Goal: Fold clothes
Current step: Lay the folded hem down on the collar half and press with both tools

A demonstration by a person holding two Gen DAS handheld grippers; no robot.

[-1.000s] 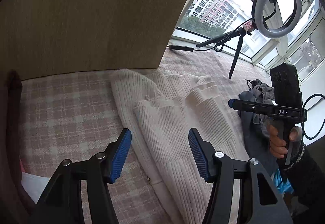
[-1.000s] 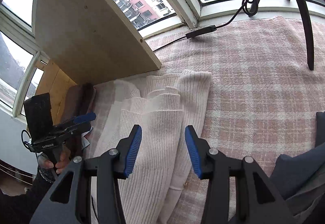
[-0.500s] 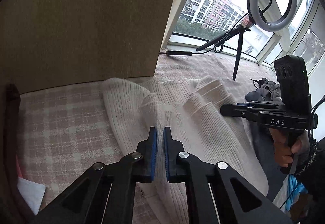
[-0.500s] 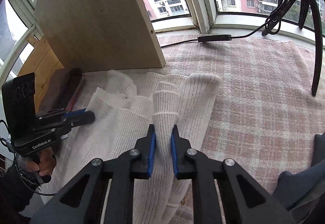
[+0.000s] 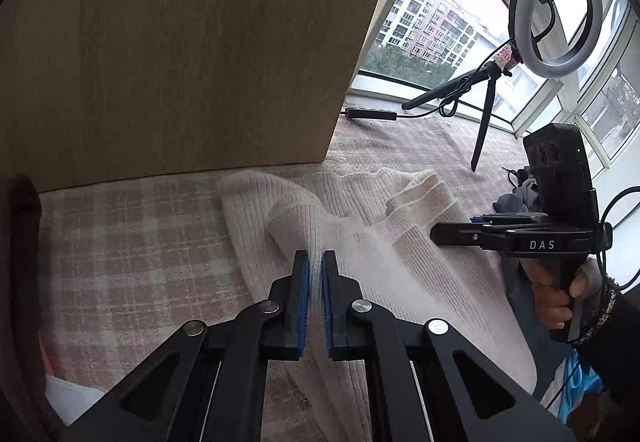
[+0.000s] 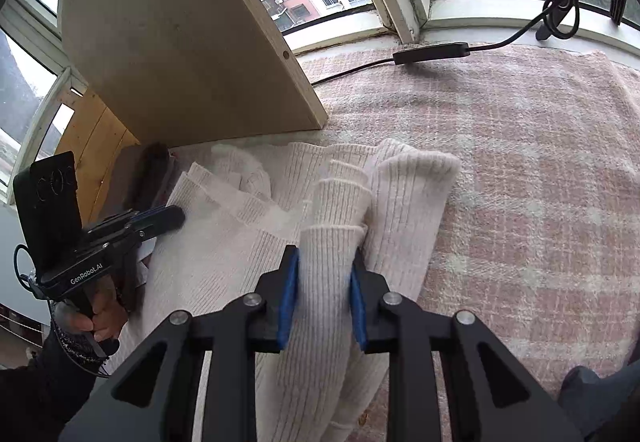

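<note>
Left gripper was clamped tight on a thin pinch of the cream ribbed sweater, blue pads nearly touching with only a sliver of knit between them. Right gripper had a much thicker bunch of the same sweater between its pads, a rolled cuff or hem by the look of it, and its jaws were easing open around that bunch, so I'd call it a loosening hold, not a firm one.

The sweater lay on the pink checked blanket, its far end just short of the wooden board standing along the blanket's back edge, with the window behind. A ring light on a tripod stood toward the far right corner, well clear of the knit.

Progress-wise, I'd say this was early. The sweater was still a rumpled heap with several ribbed layers stacked crookedly, no clean fold line anywhere. Spreading it flat, tucking the sleeves and doing the actual folds all looked like they were still ahead.

Compared with a second earlier: both grippers had been hanging wide open above the fabric with nothing in them. Since then both had closed on the knit, and the fabric at the left pinch now stood up in a small peak instead of lying flat.
</note>
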